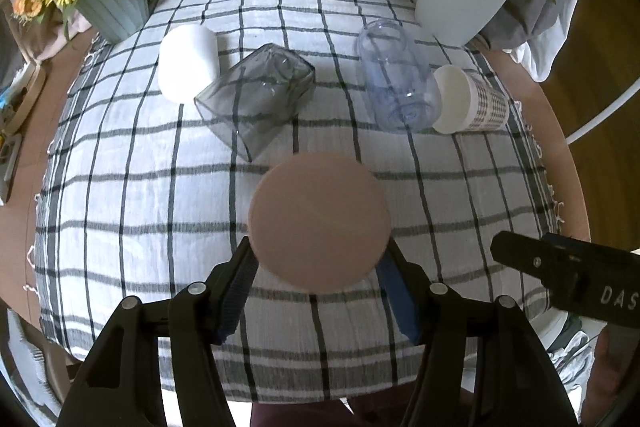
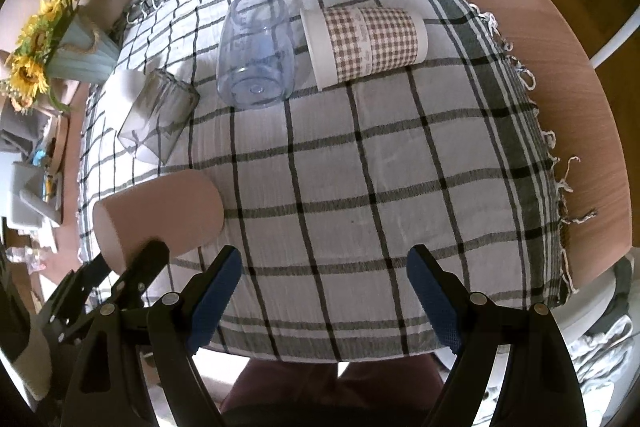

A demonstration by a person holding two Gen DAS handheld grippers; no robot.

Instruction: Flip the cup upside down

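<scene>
Left tool (image 1: 318,259) clamped on the pink cup (image 1: 319,223), flat base toward the lens, low over the checked cloth (image 1: 120,187) on the counter (image 2: 580,99). Right tool (image 2: 324,267) spread wide, gripping nothing. At 12 o'clock from the pink cup, lying on their sides: grey glass (image 1: 256,99), clear tumbler (image 1: 396,75), gingham cup (image 1: 472,101), white cup (image 1: 187,63).

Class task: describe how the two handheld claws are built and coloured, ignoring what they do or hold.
Both the left claw and right claw have black angular linkage arms with silver rivets. Their fingers carry blue textured pads. The right one's body shows white letters "DAS".
</scene>
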